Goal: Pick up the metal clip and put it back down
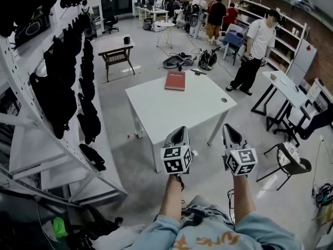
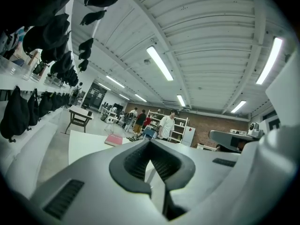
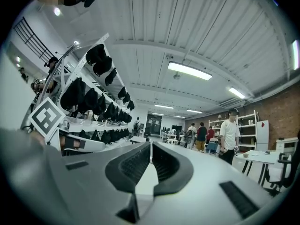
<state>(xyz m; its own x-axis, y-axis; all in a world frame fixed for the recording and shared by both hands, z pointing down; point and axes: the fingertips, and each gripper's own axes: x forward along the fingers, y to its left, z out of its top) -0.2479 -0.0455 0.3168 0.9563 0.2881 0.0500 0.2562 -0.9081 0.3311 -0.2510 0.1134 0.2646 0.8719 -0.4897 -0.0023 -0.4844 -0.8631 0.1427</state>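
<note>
A white table (image 1: 156, 108) stands in front of me in the head view. Near its right edge lies a small grey object (image 1: 224, 100), which may be the metal clip; it is too small to be sure. My left gripper (image 1: 180, 130) and right gripper (image 1: 229, 127) hover side by side over the table's near edge, well short of that object. Along the left gripper (image 2: 150, 142) the jaws meet at their tips with nothing between them. The right gripper (image 3: 151, 145) is likewise shut and empty. The clip shows in neither gripper view.
A red book (image 1: 175, 80) lies on the table's far side. A rack of black bags (image 1: 67, 87) lines the left. A black stool (image 1: 291, 161) and another white table (image 1: 283, 83) are on the right. Several people (image 1: 255, 46) stand at the back.
</note>
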